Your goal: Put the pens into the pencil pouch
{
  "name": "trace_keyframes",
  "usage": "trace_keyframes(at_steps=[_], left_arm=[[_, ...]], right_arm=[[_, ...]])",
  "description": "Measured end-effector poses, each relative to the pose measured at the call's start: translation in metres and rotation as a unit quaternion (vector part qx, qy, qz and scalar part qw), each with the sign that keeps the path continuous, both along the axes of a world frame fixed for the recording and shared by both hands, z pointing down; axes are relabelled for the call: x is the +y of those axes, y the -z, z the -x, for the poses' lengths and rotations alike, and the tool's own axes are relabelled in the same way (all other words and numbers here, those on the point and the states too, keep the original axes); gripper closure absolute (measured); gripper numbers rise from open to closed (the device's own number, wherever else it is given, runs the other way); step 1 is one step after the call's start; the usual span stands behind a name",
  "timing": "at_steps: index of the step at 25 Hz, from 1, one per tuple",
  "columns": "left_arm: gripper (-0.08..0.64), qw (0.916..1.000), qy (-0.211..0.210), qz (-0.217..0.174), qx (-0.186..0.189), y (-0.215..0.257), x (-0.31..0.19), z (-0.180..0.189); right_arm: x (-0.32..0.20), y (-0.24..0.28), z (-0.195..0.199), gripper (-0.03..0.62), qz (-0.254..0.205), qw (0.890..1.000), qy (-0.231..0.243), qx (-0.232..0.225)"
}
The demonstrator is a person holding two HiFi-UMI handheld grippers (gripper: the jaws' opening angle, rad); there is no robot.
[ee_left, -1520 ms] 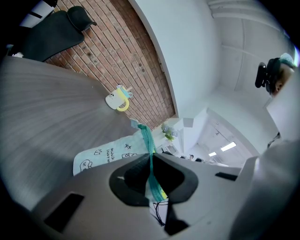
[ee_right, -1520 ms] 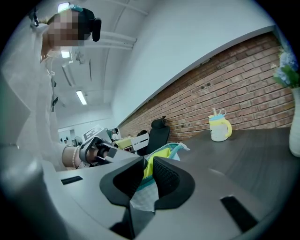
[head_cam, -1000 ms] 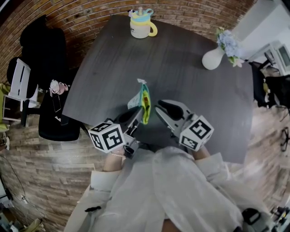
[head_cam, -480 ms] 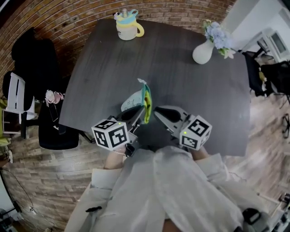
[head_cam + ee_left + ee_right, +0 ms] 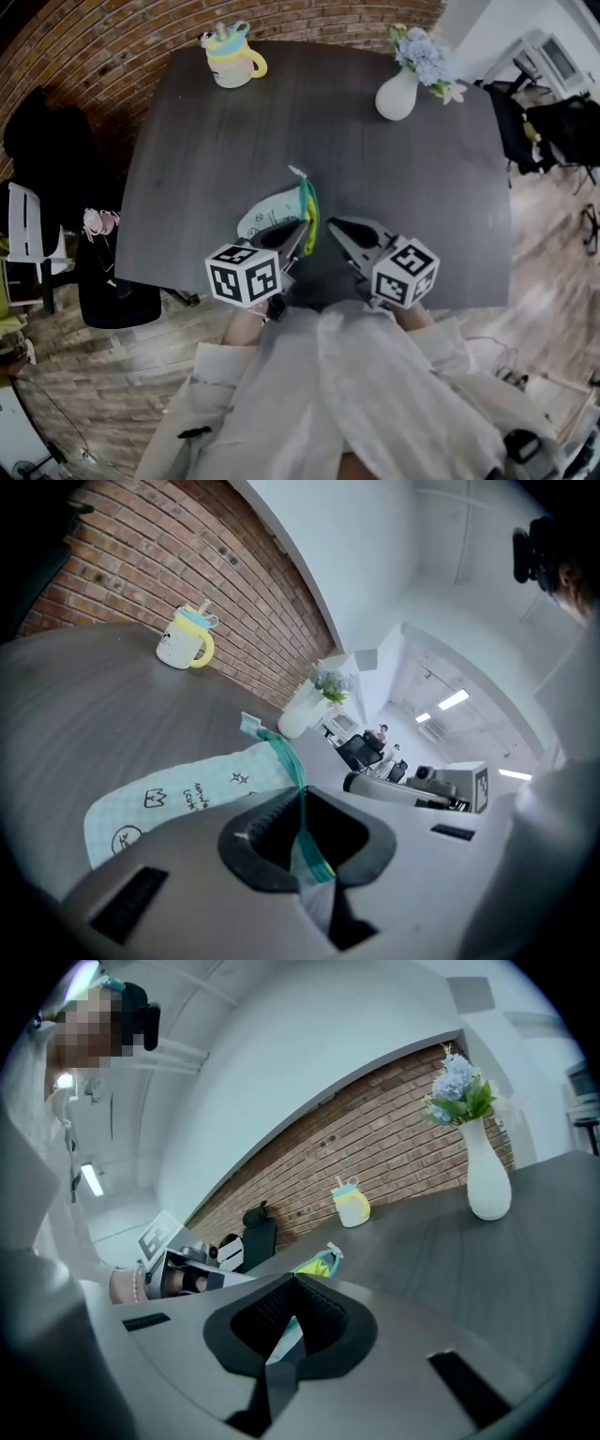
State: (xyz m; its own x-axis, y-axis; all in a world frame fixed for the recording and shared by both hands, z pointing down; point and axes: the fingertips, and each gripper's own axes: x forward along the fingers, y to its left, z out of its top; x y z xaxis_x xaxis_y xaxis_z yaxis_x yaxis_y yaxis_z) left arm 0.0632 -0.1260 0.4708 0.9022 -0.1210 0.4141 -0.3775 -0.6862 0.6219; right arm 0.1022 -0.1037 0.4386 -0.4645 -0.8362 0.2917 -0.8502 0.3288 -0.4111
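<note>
— Dark grey tabletop (image 5: 422,187), brick wall (image 5: 103,52) behind its far edge, wood-look floor (image 5: 112,375) round it. What's on it?

— Mug (image 5: 230,61), yellow w/ a blue lid, by the far left corner. White vase (image 5: 398,92) w/ pale flowers by the far right corner. Both well apart from the grippers.

— Where's the pouch?

— Pouch (image 5: 272,208) is close to the near edge, abt midway along it. Pale mint cloth w/ small doodles, a teal zip edge, & yellow-green showing on the side toward the right gripper. Zip edge is raised. Can't tell if the underside touches the tabletop.

— Left gripper?

— Left gripper (image 5: 298,230) has its jaws clamped on the near end of the pouch's zip edge. The left gripper view shows the teal strip running btwn the pads.

— And the right one?

— Right gripper (image 5: 332,224) sits just beside the left one, on the pouch's right side. Its jaws have just been closing & are now together. The right gripper view shows a thin pale strip of the pouch pinched btwn them.

— Anything else?

— Person's white sleeves (image 5: 375,394) at the near edge. Black chair (image 5: 47,141) off the left edge, on the floor.
</note>
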Motion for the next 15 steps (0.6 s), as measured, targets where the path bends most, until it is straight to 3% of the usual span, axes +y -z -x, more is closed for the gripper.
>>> trace_keyframes(at_steps=[6, 15], left_arm=[[0.537, 0.9963, -0.049, -0.039, -0.059, -0.024, 0.01, -0.024], [0.537, 0.9911, -0.084, -0.028, -0.1, -0.059, 0.024, -0.033]], right_arm=[[0.0, -0.018, -0.018, 0.584, 0.035, 0.999, -0.039, 0.007], [0.006, -0.033, -0.02, 0.584, 0.061, 0.997, -0.047, 0.001]])
